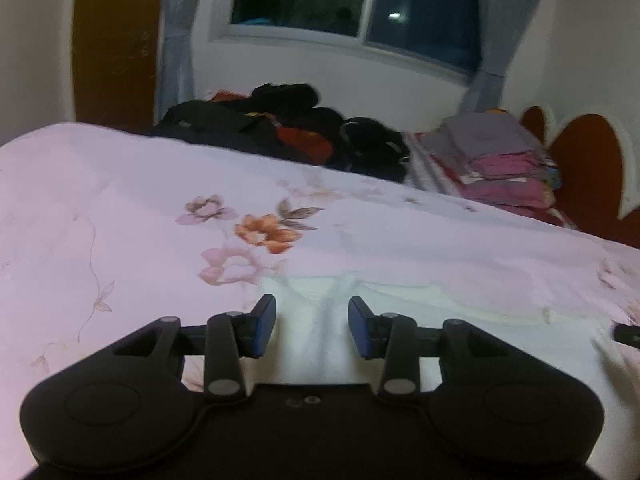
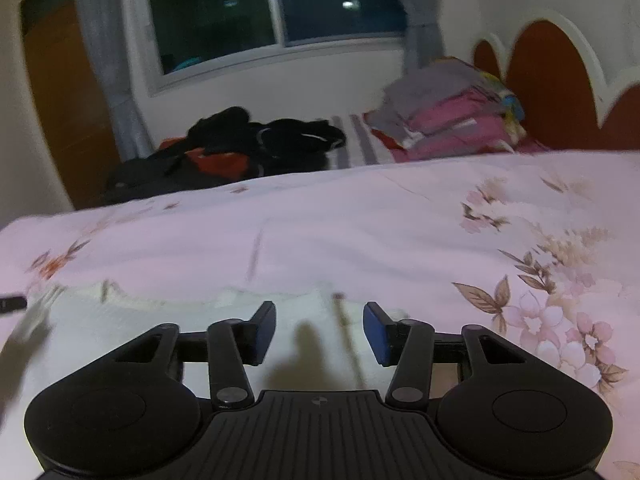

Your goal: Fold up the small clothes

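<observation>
Left gripper and right gripper both stood part open, holding nothing. White cloth, blurred, probably a small garment, lay low centre on the floral bedsheet.

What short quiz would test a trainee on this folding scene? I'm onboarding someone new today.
1. True or false: the left gripper is clamped on the white garment.
2. What stands by the headboard: A) a folded stack of clothes, B) a lamp, C) a basket?
3. Fill in: the bedspread carries a ___ print.

Key: 1 false, its jaws stand apart with nothing pinched, like the right gripper; 2 A; 3 floral.
</observation>
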A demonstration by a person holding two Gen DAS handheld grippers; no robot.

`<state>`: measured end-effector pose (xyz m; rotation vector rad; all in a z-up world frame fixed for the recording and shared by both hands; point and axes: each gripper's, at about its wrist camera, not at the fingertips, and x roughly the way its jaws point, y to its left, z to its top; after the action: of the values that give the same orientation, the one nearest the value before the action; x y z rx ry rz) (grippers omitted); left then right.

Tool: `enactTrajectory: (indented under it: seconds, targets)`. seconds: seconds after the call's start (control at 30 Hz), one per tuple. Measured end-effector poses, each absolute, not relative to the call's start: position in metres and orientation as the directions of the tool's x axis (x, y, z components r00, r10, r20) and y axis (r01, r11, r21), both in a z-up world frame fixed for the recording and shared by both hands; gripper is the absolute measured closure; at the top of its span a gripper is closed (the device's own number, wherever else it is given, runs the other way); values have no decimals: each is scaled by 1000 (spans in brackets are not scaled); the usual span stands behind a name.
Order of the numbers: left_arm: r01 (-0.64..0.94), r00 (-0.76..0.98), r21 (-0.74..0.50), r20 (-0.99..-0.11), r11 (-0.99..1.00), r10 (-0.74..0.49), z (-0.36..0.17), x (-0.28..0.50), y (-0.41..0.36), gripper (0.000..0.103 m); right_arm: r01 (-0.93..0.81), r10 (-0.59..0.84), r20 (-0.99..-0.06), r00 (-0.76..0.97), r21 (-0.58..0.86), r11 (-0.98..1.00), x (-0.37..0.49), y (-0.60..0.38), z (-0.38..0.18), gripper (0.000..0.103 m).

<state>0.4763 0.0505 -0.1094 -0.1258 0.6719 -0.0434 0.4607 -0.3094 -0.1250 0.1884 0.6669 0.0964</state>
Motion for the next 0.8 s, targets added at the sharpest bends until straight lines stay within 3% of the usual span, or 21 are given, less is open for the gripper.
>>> enactTrajectory:
  seconds: [0.27,0.67,0.8]
  targets:
    - [165,727,-108,-658,980,-195,-120,439,-1,64,-146,264,-627,733,234,961,442,-252,-128,54]
    - [137,703,-43,-700,990,-127,-139,423,16,60,-90,145,-674,724,116,989,424,-256,-154,54]
    - [116,690,-38,-715,993,-108,-136,421,15,61,-52,165,-655,738,188,981,413,-260,-143,54]
